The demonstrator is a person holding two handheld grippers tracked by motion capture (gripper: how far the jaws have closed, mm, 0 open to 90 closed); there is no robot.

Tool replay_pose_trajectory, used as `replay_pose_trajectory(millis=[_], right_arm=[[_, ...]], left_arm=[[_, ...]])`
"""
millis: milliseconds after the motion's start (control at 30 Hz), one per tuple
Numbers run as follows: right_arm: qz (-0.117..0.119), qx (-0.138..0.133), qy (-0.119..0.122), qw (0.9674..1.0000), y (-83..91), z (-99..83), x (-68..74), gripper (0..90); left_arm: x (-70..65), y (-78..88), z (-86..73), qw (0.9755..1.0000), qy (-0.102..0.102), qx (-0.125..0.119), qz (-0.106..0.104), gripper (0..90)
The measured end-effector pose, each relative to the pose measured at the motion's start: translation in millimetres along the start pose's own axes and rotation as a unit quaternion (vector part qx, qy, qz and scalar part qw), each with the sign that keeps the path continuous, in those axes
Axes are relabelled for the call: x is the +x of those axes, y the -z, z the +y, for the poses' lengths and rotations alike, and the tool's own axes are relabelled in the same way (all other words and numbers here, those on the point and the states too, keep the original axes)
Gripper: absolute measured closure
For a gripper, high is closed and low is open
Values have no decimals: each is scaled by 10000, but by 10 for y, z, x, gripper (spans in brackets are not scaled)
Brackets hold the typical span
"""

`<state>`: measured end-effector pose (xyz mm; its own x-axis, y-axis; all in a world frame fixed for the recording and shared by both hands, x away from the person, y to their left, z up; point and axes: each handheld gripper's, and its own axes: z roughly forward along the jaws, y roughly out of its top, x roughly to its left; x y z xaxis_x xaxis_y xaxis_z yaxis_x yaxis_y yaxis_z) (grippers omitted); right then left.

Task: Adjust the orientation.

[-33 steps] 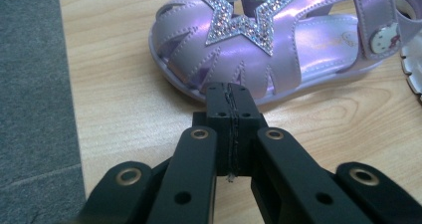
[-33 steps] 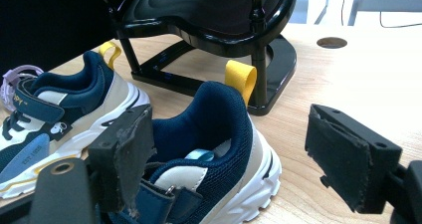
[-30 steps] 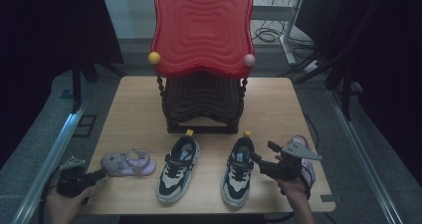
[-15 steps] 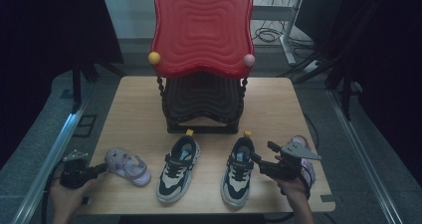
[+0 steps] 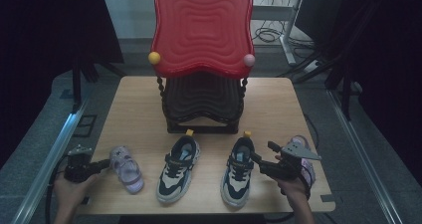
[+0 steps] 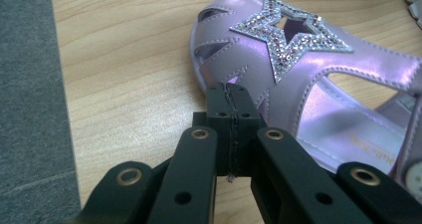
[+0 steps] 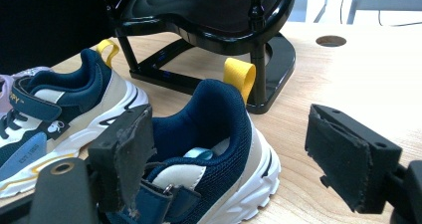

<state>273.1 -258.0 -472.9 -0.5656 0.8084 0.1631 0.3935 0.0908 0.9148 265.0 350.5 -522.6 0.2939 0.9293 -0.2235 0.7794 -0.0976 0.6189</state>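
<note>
A purple star sandal (image 5: 127, 168) (image 6: 298, 59) lies slanted at the table's front left. My left gripper (image 5: 106, 163) (image 6: 230, 95) is shut with nothing between its jaws, and its tips touch the sandal's toe edge. Two navy and white sneakers stand side by side at the front, the left one (image 5: 178, 167) (image 7: 54, 114) and the right one (image 5: 240, 170) (image 7: 219, 129). My right gripper (image 5: 261, 157) (image 7: 239, 159) is open just right of the right sneaker. That sneaker's heel sits between its pads (image 7: 124, 159) without touching them. A second purple sandal (image 5: 304, 160) lies behind the right hand.
A black stand (image 5: 201, 104) (image 7: 209, 15) with a red wavy panel (image 5: 201, 30) rises at the table's middle, just behind the sneakers. The wooden table (image 5: 134, 99) ends close to the left gripper, with grey floor (image 6: 25, 109) beyond its edge. A hole (image 7: 331, 40) marks the tabletop.
The left gripper slid toward the sandal and turned it from lying crosswise to slanted, its far end swinging toward the front edge. The right gripper stayed still.
</note>
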Motion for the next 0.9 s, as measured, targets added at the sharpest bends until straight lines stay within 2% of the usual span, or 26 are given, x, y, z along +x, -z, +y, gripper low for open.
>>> replay_pose_trajectory(millis=[433, 667, 900], right_arm=[[-21, 47, 35, 10000, -18, -9, 11, 197], [-24, 54, 55, 10000, -26, -14, 12, 198], [-29, 80, 40, 10000, -36, -20, 15, 198]], left_arm=[[-28, -73, 174, 9998, -139, 142, 38, 894], [-34, -117, 256, 9995, -277, 167, -1, 895], [-23, -159, 316, 9992, -310, 222, -71, 895]])
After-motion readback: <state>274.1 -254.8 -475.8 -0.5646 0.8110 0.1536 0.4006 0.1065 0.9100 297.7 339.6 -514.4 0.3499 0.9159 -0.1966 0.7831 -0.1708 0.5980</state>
